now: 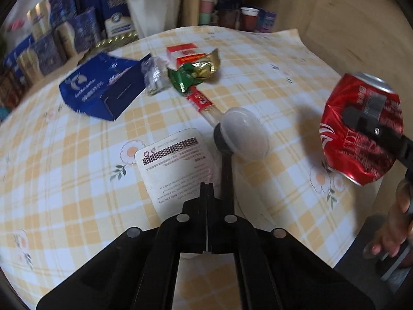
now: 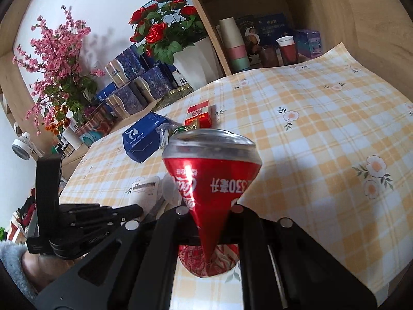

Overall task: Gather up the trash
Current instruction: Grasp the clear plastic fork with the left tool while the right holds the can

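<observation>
My left gripper is shut, its tips low over the near edge of a white printed card; I cannot tell whether they pinch it. Beside the fingers lies a black handle carrying a clear dome lid. Farther back lie a blue box, crumpled clear plastic, green and gold wrappers, a red-and-white carton and a red stick wrapper. My right gripper is shut on a crushed red cola can, held above the table's right side.
The yellow checked tablecloth curls up at its far right corner. Behind it stand blue boxes, a white flower pot and stacked cups in a wooden shelf. A hand holds the right tool past the table's near right edge.
</observation>
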The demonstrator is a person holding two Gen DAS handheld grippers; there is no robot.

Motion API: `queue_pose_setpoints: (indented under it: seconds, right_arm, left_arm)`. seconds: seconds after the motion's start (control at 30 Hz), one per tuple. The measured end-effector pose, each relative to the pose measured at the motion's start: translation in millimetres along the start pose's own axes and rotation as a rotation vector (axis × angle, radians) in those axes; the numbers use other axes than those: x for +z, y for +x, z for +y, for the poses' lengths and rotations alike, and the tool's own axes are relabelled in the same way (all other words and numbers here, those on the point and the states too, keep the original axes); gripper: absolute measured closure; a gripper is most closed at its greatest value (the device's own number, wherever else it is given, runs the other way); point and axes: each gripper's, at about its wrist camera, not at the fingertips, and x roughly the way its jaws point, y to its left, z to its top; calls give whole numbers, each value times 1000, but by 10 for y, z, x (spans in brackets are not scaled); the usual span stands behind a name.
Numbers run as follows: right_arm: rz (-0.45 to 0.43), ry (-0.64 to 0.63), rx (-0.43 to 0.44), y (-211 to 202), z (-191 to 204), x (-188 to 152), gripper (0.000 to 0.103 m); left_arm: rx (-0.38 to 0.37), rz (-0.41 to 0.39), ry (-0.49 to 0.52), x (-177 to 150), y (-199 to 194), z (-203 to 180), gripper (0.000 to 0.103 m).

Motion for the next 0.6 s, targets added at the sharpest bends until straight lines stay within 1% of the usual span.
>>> queue_pose_setpoints:
  seconds: [0.07, 0.13, 0.2, 0.27, 0.3, 0.33, 0.37, 0.4, 0.47, 0.6]
  right_arm:
    - [3, -2, 1, -51, 9, -22, 96]
    - [2, -3, 4, -104, 30, -44, 96]
    - [0, -5, 9, -150, 56, -61, 96]
    - [-7, -10, 13, -203, 92, -83, 96]
    - [-12, -10, 16, -231, 107, -99, 96]
    - [-13, -8, 18, -244, 113, -104, 96]
    - [-14, -5, 19, -258, 117, -114, 96]
    - [-14, 0, 17, -278, 111, -129, 96]
    - [-13, 7, 14, -313, 96, -137, 96]
    - [-11, 10, 1, -372, 41, -143, 96]
  left_arm:
    - [3, -17, 24, -16, -72, -15, 103]
    - [-8, -36, 15, -26, -182, 5, 103]
    - [-17, -53, -14, -25, -284, 69, 103]
    - [-60, -56, -66, 5, -310, 138, 102]
    - [-49, -59, -71, 17, -307, 133, 101]
    - [-52, -59, -66, 30, -298, 101, 92]
    - [-64, -57, -50, 42, -266, 53, 77]
    - [-62, -53, -26, 50, -231, -9, 72]
    - [-36, -36, 22, 50, -160, -117, 72]
    - [43, -5, 113, 88, 45, -296, 72]
